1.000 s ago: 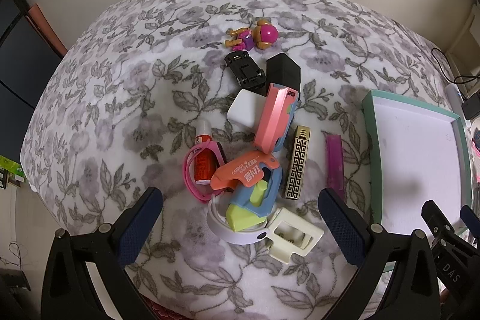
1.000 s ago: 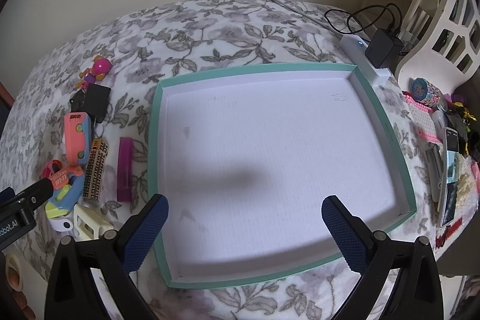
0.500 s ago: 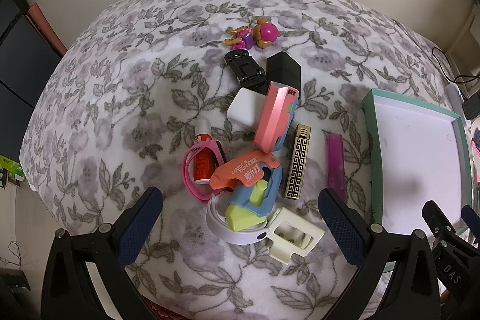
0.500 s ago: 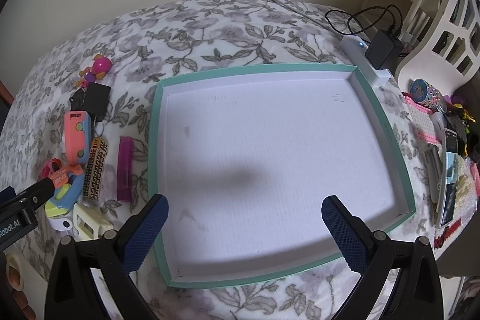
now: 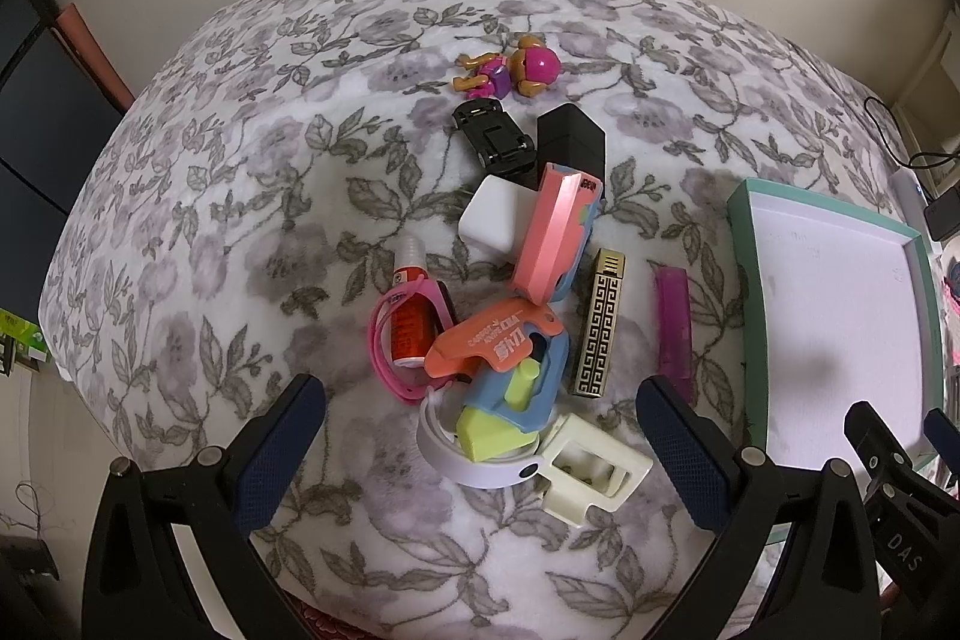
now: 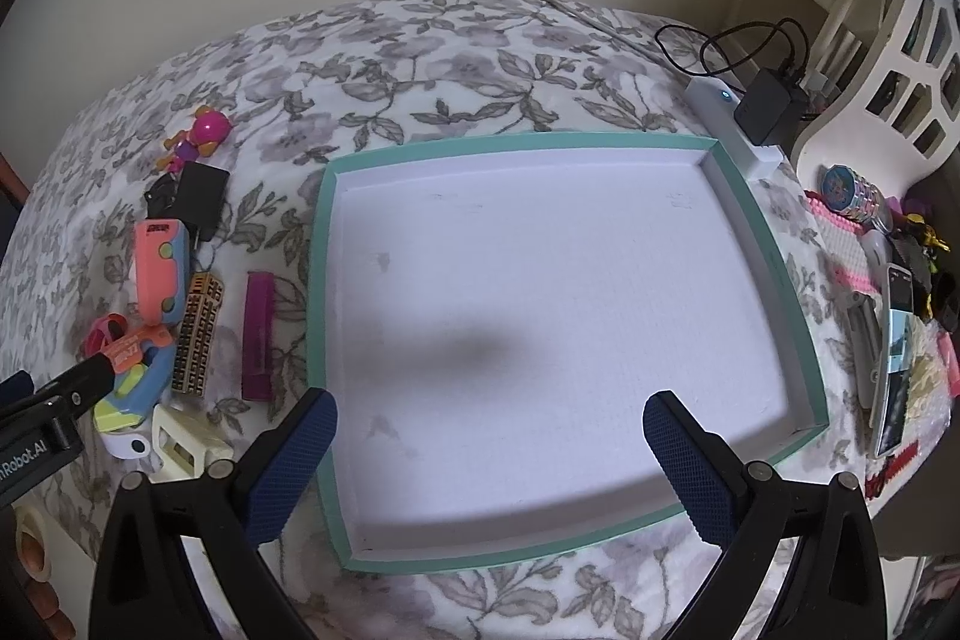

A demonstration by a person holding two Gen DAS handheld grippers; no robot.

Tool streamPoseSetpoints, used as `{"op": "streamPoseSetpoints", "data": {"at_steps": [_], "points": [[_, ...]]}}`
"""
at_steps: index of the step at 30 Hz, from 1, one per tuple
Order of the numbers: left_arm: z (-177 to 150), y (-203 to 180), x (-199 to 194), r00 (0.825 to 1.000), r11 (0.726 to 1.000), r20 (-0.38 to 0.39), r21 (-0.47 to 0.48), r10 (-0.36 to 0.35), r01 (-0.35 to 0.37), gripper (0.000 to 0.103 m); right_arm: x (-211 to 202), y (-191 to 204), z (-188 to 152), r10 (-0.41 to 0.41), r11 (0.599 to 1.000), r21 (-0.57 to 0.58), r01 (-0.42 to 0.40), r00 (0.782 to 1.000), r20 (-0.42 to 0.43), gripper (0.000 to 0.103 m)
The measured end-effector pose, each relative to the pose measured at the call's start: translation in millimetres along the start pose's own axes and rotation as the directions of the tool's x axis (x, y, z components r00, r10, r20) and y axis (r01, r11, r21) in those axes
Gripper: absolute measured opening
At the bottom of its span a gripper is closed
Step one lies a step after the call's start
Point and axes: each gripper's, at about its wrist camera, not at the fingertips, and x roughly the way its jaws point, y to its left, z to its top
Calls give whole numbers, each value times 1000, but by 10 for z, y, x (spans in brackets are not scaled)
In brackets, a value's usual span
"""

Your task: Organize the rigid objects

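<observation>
Almost nothing differs from the frames of half a second and a second ago: both hand-held grippers hover in the same spots and the pile has not shifted.

The left hand-held gripper [image 5: 480, 451] hangs above the flowered bed cover [image 5: 240, 196] with its blue-padded fingers spread wide and nothing between them. Straight ahead of it, between and just beyond the fingertips, lies the heap of rigid objects. Nearest is a cream plastic block [image 5: 591, 469] touching a white ring-shaped piece [image 5: 474, 466], on which a yellow-green and blue toy [image 5: 510, 400] rests. An orange tag [image 5: 489, 340] lies over that toy and over a pink band [image 5: 396, 340] looped round a small red bottle [image 5: 411, 322]. Further ahead a pink case [image 5: 555, 232] leans on a white block [image 5: 489, 220], with a black box [image 5: 570, 142] and a black toy car [image 5: 495, 139] behind — and a magenta-headed figure [image 5: 516, 70] farthest off, apart from the rest. To the right of the heap lie a gold-patterned lighter [image 5: 600, 322] and, just beside it, a purple comb [image 5: 675, 322].

The right hand-held gripper [image 6: 489, 460] is likewise wide open and holds nothing. It hovers over the near part of the teal-rimmed tray [image 6: 321, 280], whose white floor carries only the gripper's shadow. The pile sits off to its left, the comb nearest the tray's left rim but not touching it. Beyond the tray's far right corner a white power strip [image 6: 729, 118] with a black adapter [image 6: 771, 106] lies at the bed's edge.
</observation>
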Motion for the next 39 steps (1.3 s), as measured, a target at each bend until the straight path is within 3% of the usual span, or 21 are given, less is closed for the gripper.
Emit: {"op": "streamPoseSetpoints", "data": {"at_steps": [6,11,17,25,39], "points": [[-37,84,15,1000,1000,2,-22,-4,4,103,10,130,37,15,1000,-17,-15,1000,10,103],[-14,423,59,997,988,-11,-134,78,-79,103,39,499,-25,142,984,-101,-144,990,-21,103],[-49,668,146,994,975,-47,-196,101,-108,103,101,883,-111,209,964,-159,-215,976,-53,103],[-28,786,316,992,969,-104,-227,71,-94,103,276,1317,-292,164,942,-278,-189,980,-111,103],[-25,822,331,992,966,-114,-245,59,-85,103,462,1629,-426,180,907,-354,-229,970,-166,103]]}}
